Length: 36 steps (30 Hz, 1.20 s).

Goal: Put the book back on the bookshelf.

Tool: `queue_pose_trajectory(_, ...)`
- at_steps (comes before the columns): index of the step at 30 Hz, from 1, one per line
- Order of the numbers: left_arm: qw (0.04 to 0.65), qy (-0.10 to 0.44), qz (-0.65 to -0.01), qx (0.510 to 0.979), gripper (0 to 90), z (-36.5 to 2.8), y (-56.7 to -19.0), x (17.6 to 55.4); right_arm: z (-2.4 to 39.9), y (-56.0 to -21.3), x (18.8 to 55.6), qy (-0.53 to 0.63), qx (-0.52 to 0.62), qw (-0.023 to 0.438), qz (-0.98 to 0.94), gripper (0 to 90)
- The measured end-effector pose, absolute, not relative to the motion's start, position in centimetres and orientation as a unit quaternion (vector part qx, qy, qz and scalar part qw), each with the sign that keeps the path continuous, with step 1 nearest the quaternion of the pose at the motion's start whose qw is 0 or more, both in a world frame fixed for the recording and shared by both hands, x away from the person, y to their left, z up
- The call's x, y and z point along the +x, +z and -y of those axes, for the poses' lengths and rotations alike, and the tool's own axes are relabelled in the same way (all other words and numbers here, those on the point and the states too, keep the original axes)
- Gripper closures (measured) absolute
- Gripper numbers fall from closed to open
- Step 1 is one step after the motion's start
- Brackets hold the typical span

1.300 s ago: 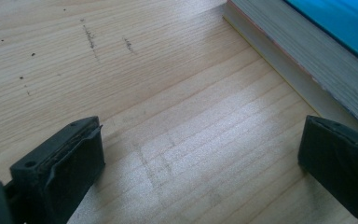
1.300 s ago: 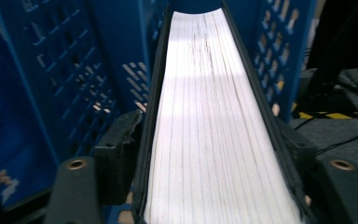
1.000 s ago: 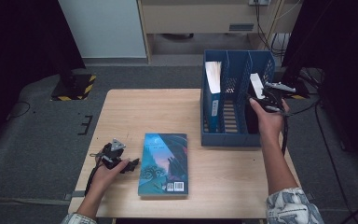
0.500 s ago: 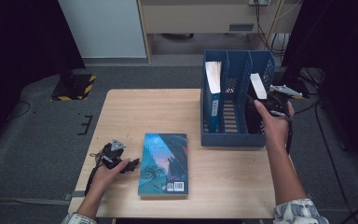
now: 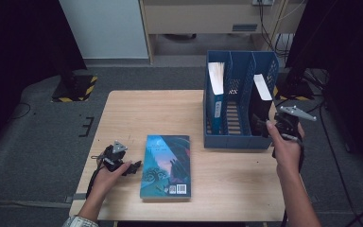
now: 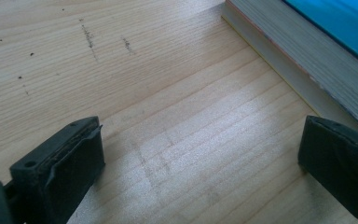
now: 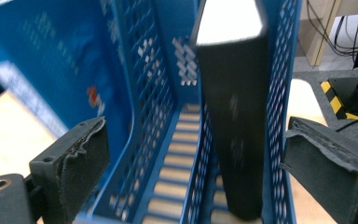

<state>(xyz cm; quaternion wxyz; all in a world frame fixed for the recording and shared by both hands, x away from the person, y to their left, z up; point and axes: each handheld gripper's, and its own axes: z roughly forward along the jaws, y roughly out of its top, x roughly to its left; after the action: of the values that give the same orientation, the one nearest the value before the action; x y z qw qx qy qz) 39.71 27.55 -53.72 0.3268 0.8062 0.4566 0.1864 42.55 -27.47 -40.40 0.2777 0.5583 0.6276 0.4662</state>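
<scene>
Blue file rack [image 5: 238, 139], upper right: black book [image 7: 235, 116] upright in its right slot, right gripper [image 5: 283, 124] spread, jaws just opened, nothing pinched; unsupported, it may lean. Left gripper [image 6: 200, 158] spread beside teal book [image 5: 166, 165]

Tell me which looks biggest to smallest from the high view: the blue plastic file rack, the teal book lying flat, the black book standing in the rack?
1. Blue plastic file rack
2. Teal book lying flat
3. Black book standing in the rack, though partly hidden by the rack, so its full size is unsure.
</scene>
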Motion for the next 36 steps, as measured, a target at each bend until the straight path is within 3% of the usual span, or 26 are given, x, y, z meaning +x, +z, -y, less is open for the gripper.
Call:
queue_pose_trajectory(11, 0.328, 0.184, -0.452, 0.809, 0.0, -27.5, -53.7, 39.8, 25.7, -43.5, 39.6, 0.453, 0.555, 0.242, -0.654, 9.3)
queue_pose_trajectory(22, 0.327, 0.183, -0.451, 0.810, 0.0, -27.4, -53.7, 39.8, 21.0, -45.4, 38.8, 0.430, 0.506, 0.213, -0.717, 13.7)
queue_pose_trajectory(36, 0.344, 0.185, -0.454, 0.801, 4.2, -27.8, -52.9, 39.8, 17.8, -46.2, 38.4, 0.421, 0.450, 0.225, -0.755, 22.8)
